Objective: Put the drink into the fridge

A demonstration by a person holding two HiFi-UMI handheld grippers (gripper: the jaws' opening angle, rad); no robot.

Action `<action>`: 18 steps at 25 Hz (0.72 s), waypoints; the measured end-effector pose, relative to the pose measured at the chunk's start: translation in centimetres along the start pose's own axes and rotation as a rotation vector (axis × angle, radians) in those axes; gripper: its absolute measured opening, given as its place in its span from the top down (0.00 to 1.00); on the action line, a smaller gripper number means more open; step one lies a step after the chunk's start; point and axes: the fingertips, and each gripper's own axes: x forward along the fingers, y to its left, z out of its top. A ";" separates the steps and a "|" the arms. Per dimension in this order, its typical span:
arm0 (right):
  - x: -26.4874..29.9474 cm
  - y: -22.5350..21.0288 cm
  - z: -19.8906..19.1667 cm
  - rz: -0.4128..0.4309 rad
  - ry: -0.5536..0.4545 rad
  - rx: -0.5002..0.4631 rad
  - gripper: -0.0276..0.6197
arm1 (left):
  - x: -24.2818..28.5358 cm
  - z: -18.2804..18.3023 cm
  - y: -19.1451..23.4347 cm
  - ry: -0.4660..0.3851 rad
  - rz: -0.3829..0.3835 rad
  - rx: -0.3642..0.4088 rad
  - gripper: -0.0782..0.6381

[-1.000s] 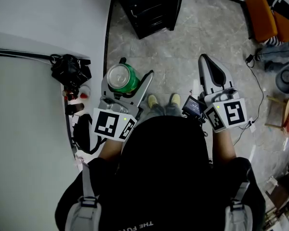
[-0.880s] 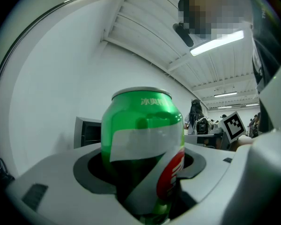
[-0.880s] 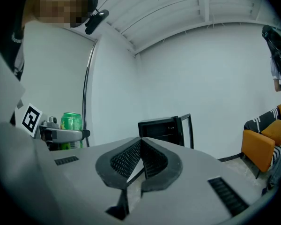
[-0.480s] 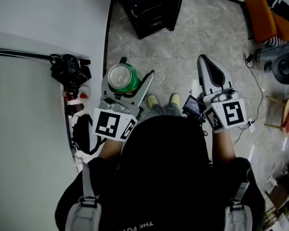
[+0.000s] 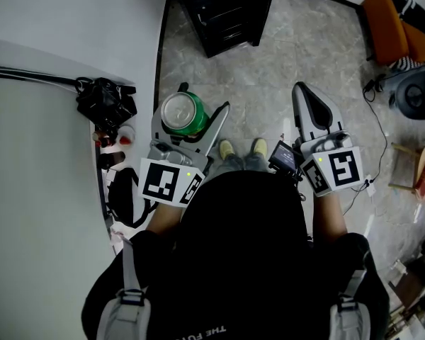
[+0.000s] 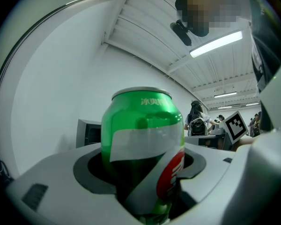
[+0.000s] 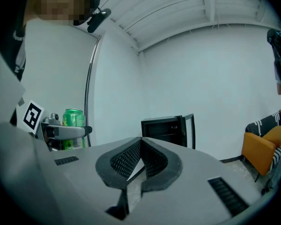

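A green drink can (image 5: 183, 114) with a silver top stands upright between the jaws of my left gripper (image 5: 188, 115), which is shut on it. The left gripper view shows the can (image 6: 143, 144) filling the middle, pads pressed on both its sides. My right gripper (image 5: 308, 105) is shut with nothing in it; in the right gripper view the ribbed pads (image 7: 141, 159) meet at their tips. A small black fridge (image 5: 223, 9) stands ahead on the floor with its door open; its dark inside (image 7: 165, 130) shows past the right jaws.
A white wall (image 5: 57, 34) runs along the left, with a black bag (image 5: 105, 103) and small items at its foot. An orange chair (image 5: 397, 20) and cables sit at the far right. Grey marble floor (image 5: 269, 83) lies between me and the fridge.
Both grippers and the can have barely moved; the view has shifted slightly, so the fridge sits a little higher in frame.
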 end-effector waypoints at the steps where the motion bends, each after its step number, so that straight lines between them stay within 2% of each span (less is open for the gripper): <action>1: 0.1 0.2 0.0 -0.001 0.001 -0.003 0.94 | -0.1 0.1 0.1 -0.001 -0.002 0.000 0.42; 4: 0.6 1.2 0.7 0.006 -0.038 0.004 0.94 | -0.5 0.2 0.5 -0.008 -0.010 0.001 0.42; 18: 3.1 4.7 0.6 0.004 -0.018 0.003 0.94 | -1.8 0.4 3.6 -0.024 -0.022 -0.015 0.42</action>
